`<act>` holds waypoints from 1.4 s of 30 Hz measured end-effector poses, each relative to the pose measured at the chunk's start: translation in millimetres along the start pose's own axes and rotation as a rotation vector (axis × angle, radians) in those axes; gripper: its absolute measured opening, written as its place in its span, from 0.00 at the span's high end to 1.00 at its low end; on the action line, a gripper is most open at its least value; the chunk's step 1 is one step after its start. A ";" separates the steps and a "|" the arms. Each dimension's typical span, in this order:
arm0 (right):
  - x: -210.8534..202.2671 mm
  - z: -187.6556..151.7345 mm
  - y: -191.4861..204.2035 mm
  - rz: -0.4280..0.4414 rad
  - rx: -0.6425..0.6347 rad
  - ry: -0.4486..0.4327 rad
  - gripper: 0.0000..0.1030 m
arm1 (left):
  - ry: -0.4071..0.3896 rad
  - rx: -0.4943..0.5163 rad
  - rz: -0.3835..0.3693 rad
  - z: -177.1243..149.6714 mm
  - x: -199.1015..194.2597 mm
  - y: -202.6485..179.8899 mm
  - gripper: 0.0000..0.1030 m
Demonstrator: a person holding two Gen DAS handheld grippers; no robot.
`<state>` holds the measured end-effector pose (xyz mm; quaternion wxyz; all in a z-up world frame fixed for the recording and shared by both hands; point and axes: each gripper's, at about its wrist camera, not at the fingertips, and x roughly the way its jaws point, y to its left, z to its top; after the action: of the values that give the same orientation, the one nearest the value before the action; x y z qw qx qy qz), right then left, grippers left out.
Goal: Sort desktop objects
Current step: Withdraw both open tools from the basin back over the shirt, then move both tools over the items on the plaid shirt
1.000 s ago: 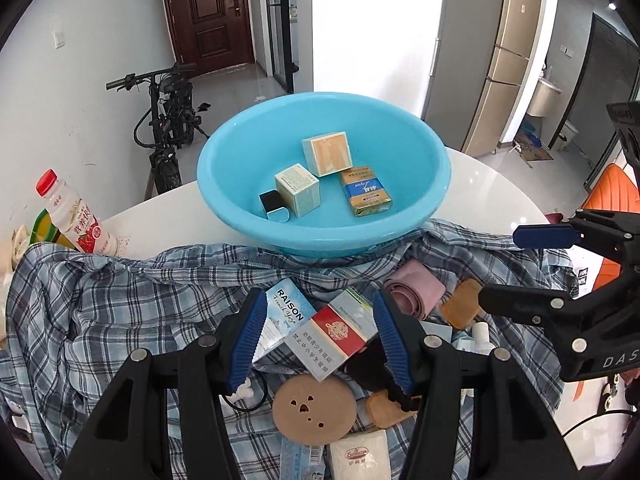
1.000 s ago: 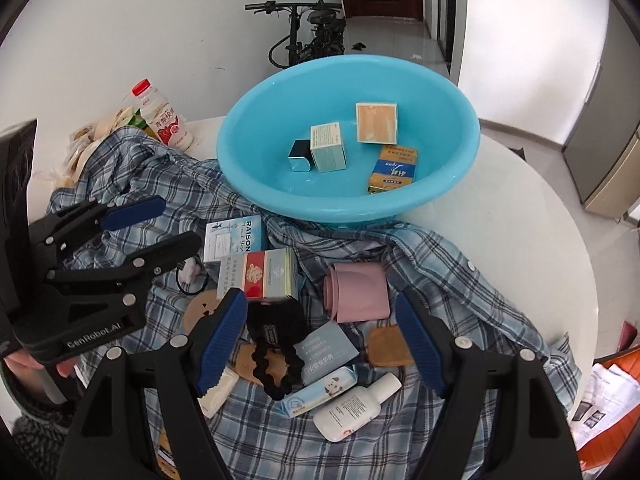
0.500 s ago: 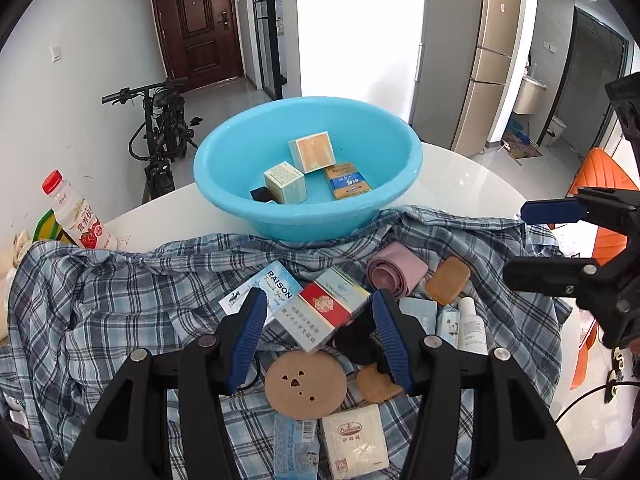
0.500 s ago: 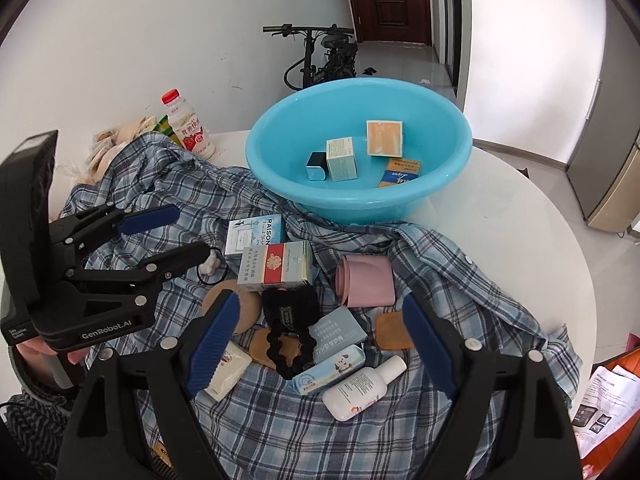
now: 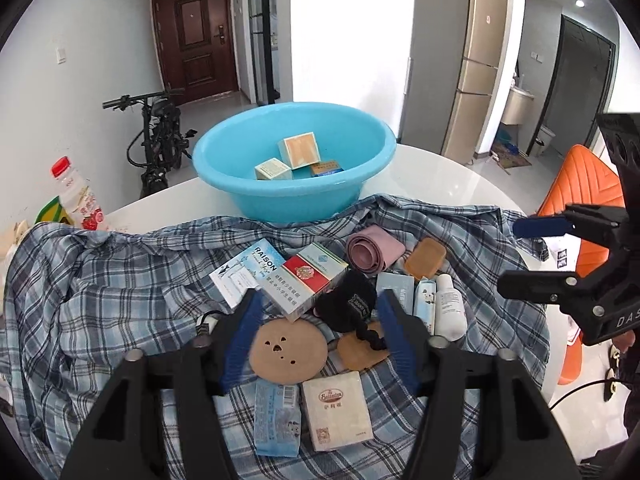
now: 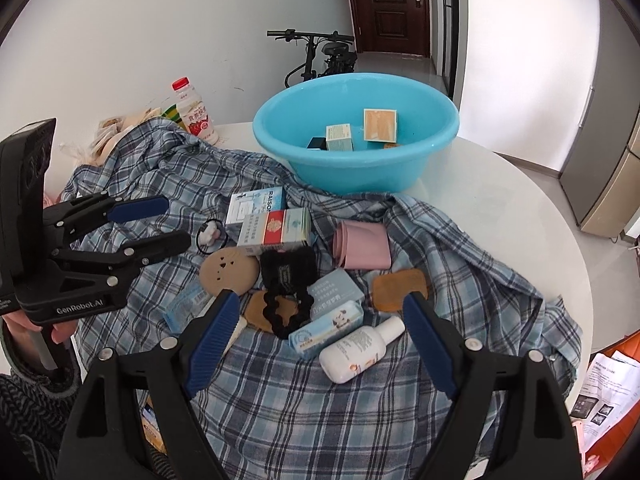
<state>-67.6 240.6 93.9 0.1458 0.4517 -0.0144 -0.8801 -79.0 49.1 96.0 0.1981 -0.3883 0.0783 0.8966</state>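
Both grippers over the clutter on the shirt (image 5: 100,300), nothing held.
Left gripper (image 5: 318,312) jaws opening around the round pad (image 5: 286,350); right gripper (image 6: 320,316) jaws open, scrunchie (image 6: 286,312) between.

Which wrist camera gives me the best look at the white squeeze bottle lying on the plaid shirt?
The right wrist view. There the white squeeze bottle lies fully exposed between the right gripper fingers, cap and label both visible. The left wrist view shows it smaller and further to the side, beside the left gripper's right finger, partly crowded by a light-blue tube.

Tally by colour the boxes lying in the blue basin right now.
Tan-faced cardboard box: 1
Pale green cardboard box: 1
Small black box: 1
Orange-and-blue flat pack: 1
Total: 4
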 end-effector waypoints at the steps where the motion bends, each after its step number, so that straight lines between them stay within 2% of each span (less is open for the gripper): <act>1: -1.5 -4.0 0.3 0.007 0.006 -0.001 0.20 | -0.025 -0.012 -0.002 -3.4 -5.3 0.3 0.18; 7: -8.8 -24.8 3.7 0.045 0.036 -0.023 0.20 | -0.049 -0.040 -0.010 -20.4 -18.1 -0.4 0.17; 11: -7.8 -35.1 6.8 0.026 0.030 -0.038 0.20 | -0.049 -0.019 0.024 -33.0 -19.0 -2.3 0.17; 15: -6.8 -46.6 9.3 -0.004 0.009 -0.068 0.20 | -0.083 -0.059 -0.007 -49.5 -22.0 3.6 0.17; 18: -6.1 -57.4 11.4 -0.017 -0.009 -0.109 0.20 | -0.080 -0.114 0.027 -62.5 -18.5 10.8 0.17; 21: -8.8 -70.3 12.3 0.044 -0.011 -0.205 0.20 | -0.065 -0.137 0.062 -73.3 -11.5 16.5 0.17; 23: -10.9 -80.2 13.1 0.058 -0.016 -0.266 0.10 | -0.083 -0.144 0.080 -80.4 -9.8 18.9 0.17; 24: -10.4 -84.0 13.8 0.045 -0.016 -0.285 0.00 | -0.088 -0.144 0.082 -83.3 -8.9 19.7 0.17; 26: -8.6 -91.1 13.7 0.026 -0.010 -0.315 0.00 | -0.083 -0.138 0.068 -89.3 -5.0 19.5 0.17; 30: 2.2 -101.0 5.5 0.028 0.049 -0.298 0.00 | -0.023 -0.137 0.046 -101.7 9.2 16.2 0.17; 36: 12.2 -112.4 1.9 -0.008 0.069 -0.285 0.00 | -0.001 -0.120 0.131 -120.3 27.2 11.2 0.17; 42: 14.8 -125.5 20.8 -0.094 -0.043 -0.301 0.00 | 0.035 -0.158 0.063 -132.2 36.4 19.4 0.17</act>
<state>29.6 230.0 11.3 0.1102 0.3115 0.0041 -0.9438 -21.7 3.3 -21.5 0.1373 -0.4154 0.0228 0.8989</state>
